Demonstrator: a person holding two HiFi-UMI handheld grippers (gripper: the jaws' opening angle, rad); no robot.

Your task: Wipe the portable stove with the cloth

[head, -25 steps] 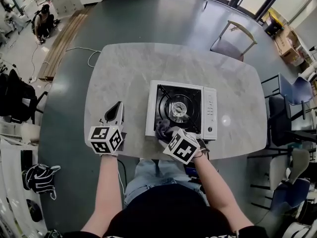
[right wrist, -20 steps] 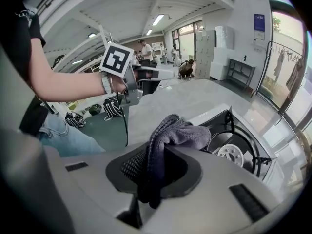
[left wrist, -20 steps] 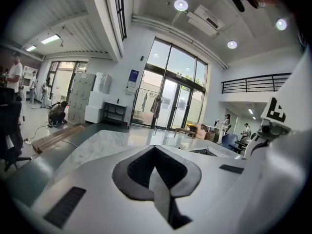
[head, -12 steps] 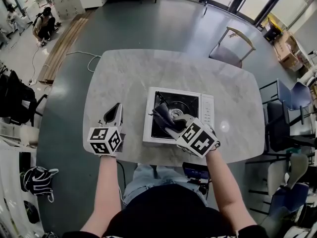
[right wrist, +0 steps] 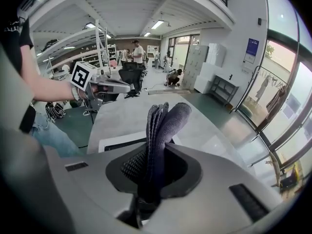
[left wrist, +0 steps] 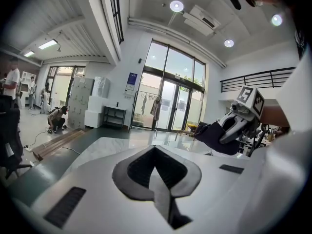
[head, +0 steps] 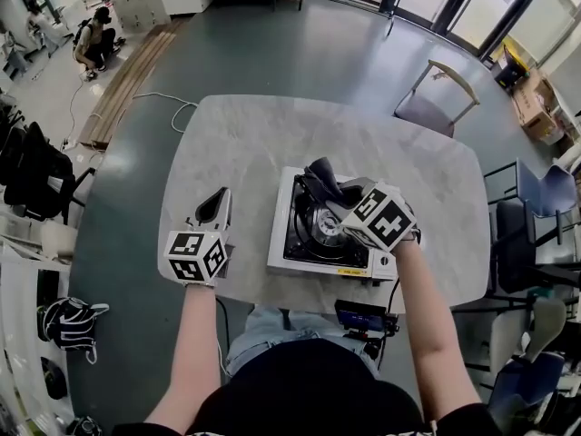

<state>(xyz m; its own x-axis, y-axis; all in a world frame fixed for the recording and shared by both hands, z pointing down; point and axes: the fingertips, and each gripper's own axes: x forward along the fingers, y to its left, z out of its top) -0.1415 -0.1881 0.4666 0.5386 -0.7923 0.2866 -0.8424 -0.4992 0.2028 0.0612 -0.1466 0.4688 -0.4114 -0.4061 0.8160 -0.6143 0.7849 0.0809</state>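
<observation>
The portable stove [head: 292, 243] is white with a black burner top and sits right of centre on the marble table [head: 236, 143]. My right gripper [head: 331, 189] hangs over the stove's far part, shut on a dark blue-grey cloth [head: 320, 173]. In the right gripper view the cloth [right wrist: 163, 123] stands up folded between the jaws of that gripper [right wrist: 153, 152], with the stove's white edge [right wrist: 122, 143] below. My left gripper [head: 214, 207] rests on the table left of the stove, shut and empty. The left gripper view shows its tips [left wrist: 155, 147] meeting, with the right gripper [left wrist: 241, 123] and cloth [left wrist: 214, 136] beyond.
A chair [head: 436, 89] stands at the table's far side and blue chairs [head: 536, 166] at the right. A small dark device [head: 361, 316] sits below the table's near edge. People [head: 95, 39] crouch on the floor at far left by a cable [head: 168, 103].
My right gripper has carried the cloth from the stove's near edge across the burner to its far part. The left gripper has stayed where it was.
</observation>
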